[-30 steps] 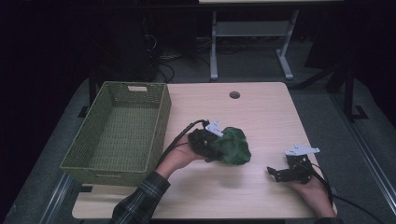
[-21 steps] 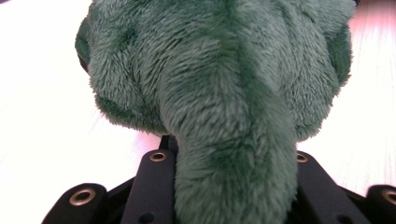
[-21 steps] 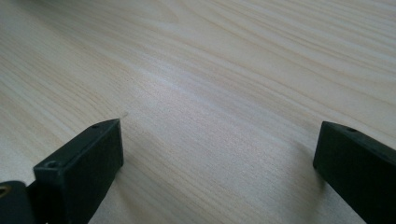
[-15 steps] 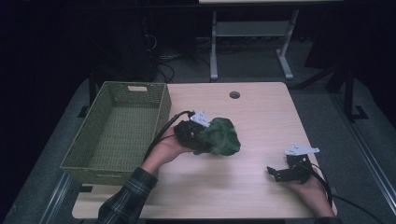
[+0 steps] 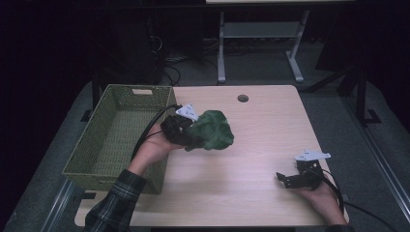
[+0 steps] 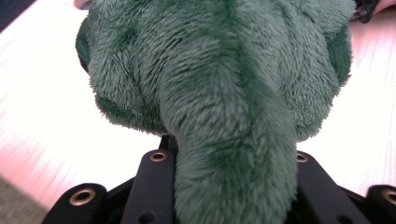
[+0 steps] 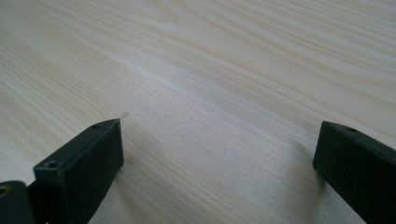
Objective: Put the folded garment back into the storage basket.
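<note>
Above the table (image 5: 261,193), left gripper (image 5: 186,135), clamped on green plush toy (image 5: 212,129), has carried it up toward basket (image 5: 96,159); deposit likely next

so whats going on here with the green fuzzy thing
A person's left gripper is clamped on a green plush toy, holding it above the light wooden table, just right of the empty green woven basket. The right gripper rests open and empty near the table's right front.
</note>
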Action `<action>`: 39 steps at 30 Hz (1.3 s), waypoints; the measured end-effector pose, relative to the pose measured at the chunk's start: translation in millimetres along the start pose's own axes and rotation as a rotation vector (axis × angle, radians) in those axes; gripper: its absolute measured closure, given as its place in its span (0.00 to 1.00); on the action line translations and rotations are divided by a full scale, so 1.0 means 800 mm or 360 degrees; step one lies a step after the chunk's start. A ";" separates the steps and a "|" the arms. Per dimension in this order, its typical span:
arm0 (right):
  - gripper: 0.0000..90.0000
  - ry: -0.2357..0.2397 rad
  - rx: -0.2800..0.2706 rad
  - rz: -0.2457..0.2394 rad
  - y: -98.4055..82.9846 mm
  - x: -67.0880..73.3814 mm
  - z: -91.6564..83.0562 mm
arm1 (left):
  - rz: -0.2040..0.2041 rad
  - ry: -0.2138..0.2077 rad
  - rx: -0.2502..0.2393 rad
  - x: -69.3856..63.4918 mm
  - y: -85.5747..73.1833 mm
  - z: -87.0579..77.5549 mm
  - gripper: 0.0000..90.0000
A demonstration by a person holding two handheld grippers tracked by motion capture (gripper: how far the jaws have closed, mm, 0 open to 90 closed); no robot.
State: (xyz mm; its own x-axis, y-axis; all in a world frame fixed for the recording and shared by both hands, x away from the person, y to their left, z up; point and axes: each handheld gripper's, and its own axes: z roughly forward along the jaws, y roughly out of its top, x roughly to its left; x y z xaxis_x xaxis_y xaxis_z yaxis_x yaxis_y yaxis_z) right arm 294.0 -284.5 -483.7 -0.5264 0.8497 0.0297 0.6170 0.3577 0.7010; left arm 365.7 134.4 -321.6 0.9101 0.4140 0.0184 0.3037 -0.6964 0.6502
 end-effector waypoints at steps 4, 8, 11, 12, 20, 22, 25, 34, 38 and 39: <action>0.02 0.0000 0.0000 0.0000 0.000 0.000 0.000 | -0.0034 0.0045 -0.0016 0.008 -0.009 -0.016 0.76; 0.02 -0.0002 -0.0002 -0.0004 0.000 0.000 0.000 | -0.0068 0.0094 -0.0021 0.017 -0.020 -0.032 0.75; 0.01 -0.0002 -0.0003 -0.0005 0.000 0.000 0.000 | -0.0092 0.0128 -0.0029 0.024 -0.028 -0.044 0.75; 0.01 -0.0002 -0.0003 -0.0006 0.000 0.000 0.000 | -0.0096 0.0137 -0.0029 0.026 -0.030 -0.048 0.75; 0.01 -0.0001 -0.0003 -0.0005 0.000 0.000 0.000 | -0.0159 0.0234 -0.0061 0.041 -0.049 -0.079 0.75; 0.02 -0.0001 -0.0003 -0.0005 0.000 0.000 0.000 | -0.0178 0.0260 -0.0069 0.045 -0.054 -0.087 0.75; 0.02 -0.0001 -0.0003 -0.0005 0.000 0.000 0.000 | -0.0210 0.0292 -0.0080 0.051 -0.063 -0.098 0.76; 0.02 -0.0002 -0.0003 -0.0006 0.000 0.000 0.000 | -0.0307 0.0385 -0.0092 0.068 -0.093 -0.124 0.76; 0.02 -0.0002 -0.0003 -0.0006 0.000 0.000 0.000 | -0.0342 0.0432 -0.0072 0.076 -0.109 -0.129 0.76; 0.02 -0.0002 -0.0003 -0.0007 0.000 0.000 0.000 | -0.0358 0.0439 -0.0074 0.078 -0.114 -0.129 0.76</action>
State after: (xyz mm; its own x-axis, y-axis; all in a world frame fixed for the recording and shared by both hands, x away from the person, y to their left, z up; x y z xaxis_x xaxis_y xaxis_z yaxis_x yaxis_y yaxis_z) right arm 294.2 -284.7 -483.8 -0.5284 0.8486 0.0260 0.6135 0.3605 0.7026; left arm 365.9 284.4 -301.2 0.7097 0.7009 0.0712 0.4686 -0.5451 0.6952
